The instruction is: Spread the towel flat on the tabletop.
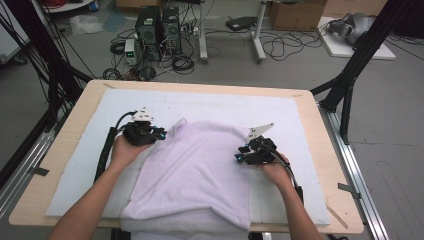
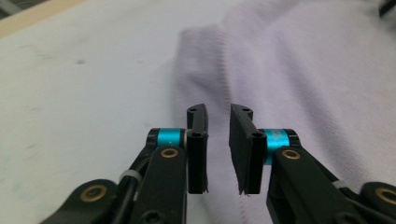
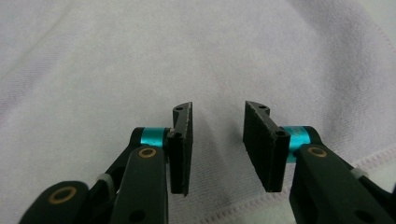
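Left hand-held gripper [image 1: 159,134] is held at the left edge of the lilac garment [image 1: 200,165], near its far left corner, and its jaws are seen parted by a narrow gap with nothing pinched between them; in the left gripper view [image 2: 218,149] the garment's stitched edge is seen running just below and between the pads, which are not pressed on the fabric. Right hand-held gripper [image 1: 240,154] is held at the right edge of the garment, and its jaws are likewise spread, somewhat wider, with no cloth gripped; in the right gripper view [image 3: 217,147] they are seen over the garment [image 3: 140,60], close to a stitched hem that crosses the lower part of that view. The garment is laid flat and folded on a white pad [image 1: 80,150], which is spread over the wooden desk [image 1: 320,130]; its near end is draped over the near edge of the desk. Each gripper is held in one hand, the forearms being seen on either side of the garment
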{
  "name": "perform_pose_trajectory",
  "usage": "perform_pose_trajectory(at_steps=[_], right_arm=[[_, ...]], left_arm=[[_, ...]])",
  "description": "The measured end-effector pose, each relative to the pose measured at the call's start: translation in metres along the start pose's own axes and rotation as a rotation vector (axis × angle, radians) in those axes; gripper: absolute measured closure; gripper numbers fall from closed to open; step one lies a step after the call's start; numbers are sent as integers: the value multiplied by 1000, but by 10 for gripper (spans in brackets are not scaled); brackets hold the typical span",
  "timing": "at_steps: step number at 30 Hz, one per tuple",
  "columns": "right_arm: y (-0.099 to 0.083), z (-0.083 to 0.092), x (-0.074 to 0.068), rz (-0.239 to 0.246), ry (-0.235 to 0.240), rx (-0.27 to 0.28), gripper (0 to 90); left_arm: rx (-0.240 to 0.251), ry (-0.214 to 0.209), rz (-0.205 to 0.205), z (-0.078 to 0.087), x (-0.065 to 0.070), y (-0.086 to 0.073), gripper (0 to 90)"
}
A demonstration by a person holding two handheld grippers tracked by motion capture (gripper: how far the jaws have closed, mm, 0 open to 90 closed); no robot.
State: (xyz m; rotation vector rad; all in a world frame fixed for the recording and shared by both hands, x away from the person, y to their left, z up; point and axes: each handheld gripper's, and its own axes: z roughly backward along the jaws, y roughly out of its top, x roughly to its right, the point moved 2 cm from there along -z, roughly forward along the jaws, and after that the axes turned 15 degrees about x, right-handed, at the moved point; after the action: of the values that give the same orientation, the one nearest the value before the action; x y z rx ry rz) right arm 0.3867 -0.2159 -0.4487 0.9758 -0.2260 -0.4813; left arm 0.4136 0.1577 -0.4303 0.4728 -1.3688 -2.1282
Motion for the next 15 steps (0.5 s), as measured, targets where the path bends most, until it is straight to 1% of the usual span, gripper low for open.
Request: perform_pose_trajectory(at_steps=[1,2,4,5,6,7,8,9,11,12,13,14,15], right_arm=[[0,1,0,0,0,5,613],[0,1,0,-7,8,6,606],[-1,0,1,-13,8,9,598],[-1,-1,1,-11,12,7,597],[-2,-2,2,-9,12,7,596],[-1,-3,1,-15,10,8,597],[-1,-4,2,-10,12,14,597],[-1,-5,1,-15,12,15,599],[-1,-6,2,-5,13,16,603],[0,-6,1,-12,12,17,606],[-1,-6,0,-14,15,15,622],[0,-5,-1,-10,29,12,646],[0,-4,-1,-3,39,13,658]], left_arm=[[-23,-4,-13,-5,2,-2,684],[-45,11,-29,-10,4,-4,641],[-74,48,-32,-18,4,-9,542],[-81,59,-34,-20,4,-10,549],[-93,82,-48,-21,2,-12,631],[-97,100,-54,-20,0,-12,760],[-92,113,-47,-19,-2,-11,853],[-91,130,-36,-17,-5,-11,863],[-82,207,-16,-7,-15,-8,870],[-70,236,15,1,-23,-8,870],[-58,254,56,8,-31,-8,870],[-54,269,93,16,-38,-9,866],[-50,270,112,21,-43,-10,856]])
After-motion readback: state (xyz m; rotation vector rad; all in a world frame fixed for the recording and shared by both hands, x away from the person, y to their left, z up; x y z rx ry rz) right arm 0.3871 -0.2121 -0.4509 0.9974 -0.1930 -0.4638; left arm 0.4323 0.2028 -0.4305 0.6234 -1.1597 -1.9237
